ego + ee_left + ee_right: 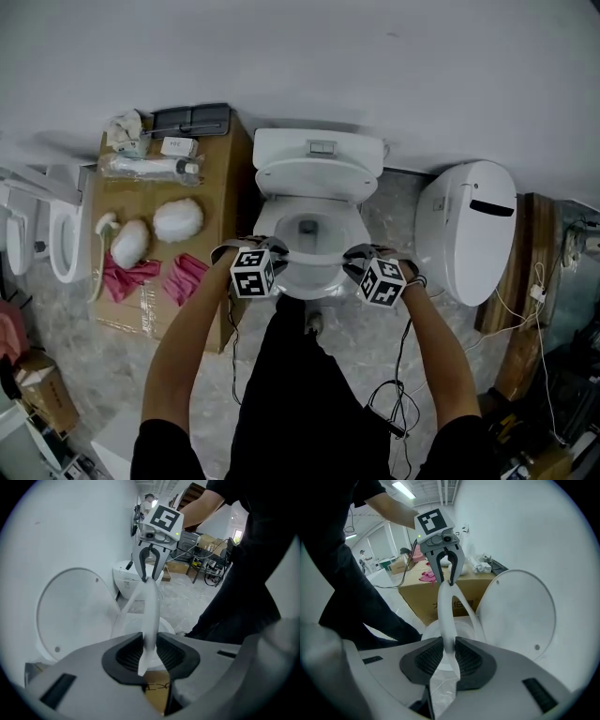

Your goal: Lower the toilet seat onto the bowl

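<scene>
Counting outward from the person: two grippers are noted, one at each side of the toilet bowl (323,246). One toilet seat (151,616) is counted, and it is passed between both pairs of jaws. The left gripper (151,656) is slackened about the seat's left rim, the right gripper (449,656) about its right rim. The pads are set close on either side but are not clenched.

The seat is laid low over the bowl. Its long axis is run from hinge to person, front end toward the person. Contact with the bowl cannot be told.

Behind the bowl, one lid (316,178) is leaned back on one tank (319,147). Left of the bowl, one carton (220,187) is loaded with two white fluffy pads (178,218) and two pink cloths (127,278); its print cannot be read. Two further toilets (466,230) are seen, one on either side of the bowl.
</scene>
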Action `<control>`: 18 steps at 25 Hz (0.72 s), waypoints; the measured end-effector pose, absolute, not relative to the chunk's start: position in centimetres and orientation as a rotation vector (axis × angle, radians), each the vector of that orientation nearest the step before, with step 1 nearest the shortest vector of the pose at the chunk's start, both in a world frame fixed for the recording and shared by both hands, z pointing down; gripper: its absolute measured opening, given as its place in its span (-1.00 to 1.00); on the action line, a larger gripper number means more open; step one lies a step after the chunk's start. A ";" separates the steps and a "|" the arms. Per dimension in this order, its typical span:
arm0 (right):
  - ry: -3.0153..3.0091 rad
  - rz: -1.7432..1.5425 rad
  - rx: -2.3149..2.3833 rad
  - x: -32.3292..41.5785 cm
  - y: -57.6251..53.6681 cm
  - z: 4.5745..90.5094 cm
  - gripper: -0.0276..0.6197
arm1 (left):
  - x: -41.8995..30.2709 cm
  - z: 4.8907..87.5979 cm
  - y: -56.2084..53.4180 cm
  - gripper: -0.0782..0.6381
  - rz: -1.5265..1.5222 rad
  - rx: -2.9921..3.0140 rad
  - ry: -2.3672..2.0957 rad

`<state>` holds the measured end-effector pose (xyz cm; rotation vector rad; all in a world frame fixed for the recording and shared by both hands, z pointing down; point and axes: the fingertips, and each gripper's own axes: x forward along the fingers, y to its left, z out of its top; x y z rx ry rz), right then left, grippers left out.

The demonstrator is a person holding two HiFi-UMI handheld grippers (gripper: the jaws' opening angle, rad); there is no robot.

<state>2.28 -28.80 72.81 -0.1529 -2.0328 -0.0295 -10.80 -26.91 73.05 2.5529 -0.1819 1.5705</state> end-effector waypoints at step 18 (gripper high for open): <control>-1.966 -0.080 -0.260 4.1 -16.3 84.6 -0.45 | -8.8 84.5 -14.3 -0.42 1.700 2.554 -0.092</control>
